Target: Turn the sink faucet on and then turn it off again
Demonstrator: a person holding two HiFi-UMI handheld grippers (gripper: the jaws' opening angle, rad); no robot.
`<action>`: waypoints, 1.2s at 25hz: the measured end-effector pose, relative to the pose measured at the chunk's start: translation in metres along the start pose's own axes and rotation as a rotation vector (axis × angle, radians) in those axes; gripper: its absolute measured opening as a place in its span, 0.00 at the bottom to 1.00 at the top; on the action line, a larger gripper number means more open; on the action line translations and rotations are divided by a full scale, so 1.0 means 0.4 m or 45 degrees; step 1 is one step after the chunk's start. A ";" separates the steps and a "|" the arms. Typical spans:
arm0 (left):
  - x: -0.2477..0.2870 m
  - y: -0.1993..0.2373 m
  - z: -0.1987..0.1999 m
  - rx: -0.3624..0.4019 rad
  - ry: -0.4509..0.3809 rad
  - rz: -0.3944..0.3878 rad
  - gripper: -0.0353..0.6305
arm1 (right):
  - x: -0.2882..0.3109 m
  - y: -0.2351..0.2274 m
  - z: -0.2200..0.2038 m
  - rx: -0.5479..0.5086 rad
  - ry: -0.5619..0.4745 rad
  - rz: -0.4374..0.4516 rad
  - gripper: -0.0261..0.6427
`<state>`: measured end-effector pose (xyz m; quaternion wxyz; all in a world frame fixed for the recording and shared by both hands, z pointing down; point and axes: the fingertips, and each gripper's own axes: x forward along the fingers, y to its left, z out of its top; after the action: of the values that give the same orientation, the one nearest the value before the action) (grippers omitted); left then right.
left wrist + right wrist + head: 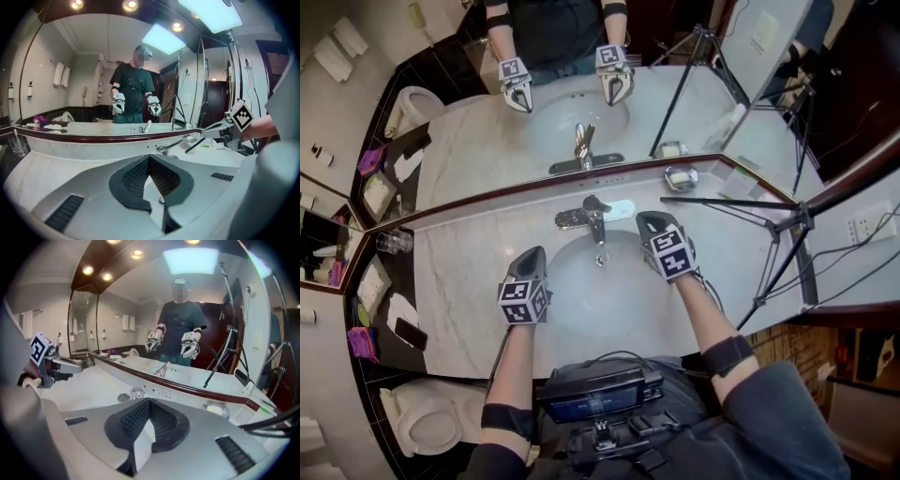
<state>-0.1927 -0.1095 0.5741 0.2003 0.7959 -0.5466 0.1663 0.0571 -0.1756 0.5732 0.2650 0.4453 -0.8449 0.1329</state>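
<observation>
The chrome faucet (594, 217) stands at the back rim of the white basin (609, 305), with its lever on top. In the head view my right gripper (649, 222) is just right of the faucet, apart from it, jaws shut and empty. My left gripper (534, 253) hovers over the basin's left rim, also shut on nothing. The left gripper view shows the shut pads (149, 157) with the faucet (168, 147) ahead and the right gripper (211, 130) beyond it. In the right gripper view the faucet (136, 393) lies ahead on the left. I cannot tell whether water runs.
A wall mirror backs the marble counter (478, 281). A soap dish (681, 176) sits at the back right and a glass (394, 242) at the back left. A black tripod (773, 225) reaches over the counter's right end. A phone (411, 333) lies on the left.
</observation>
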 end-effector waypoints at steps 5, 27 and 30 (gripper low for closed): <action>-0.007 0.000 0.000 -0.016 -0.019 0.006 0.05 | -0.040 -0.017 -0.058 0.274 -0.091 -0.014 0.07; 0.022 -0.042 0.034 0.156 -0.046 -0.059 0.12 | -0.060 0.008 -0.110 0.404 -0.094 0.005 0.07; 0.058 -0.082 0.046 0.297 -0.008 -0.116 0.15 | -0.058 0.011 -0.111 0.406 -0.097 0.010 0.07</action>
<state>-0.1531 -0.1268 0.5652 0.1118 0.8383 -0.4874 0.2170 0.0788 -0.1367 0.5966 0.1584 0.4832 -0.8242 0.2494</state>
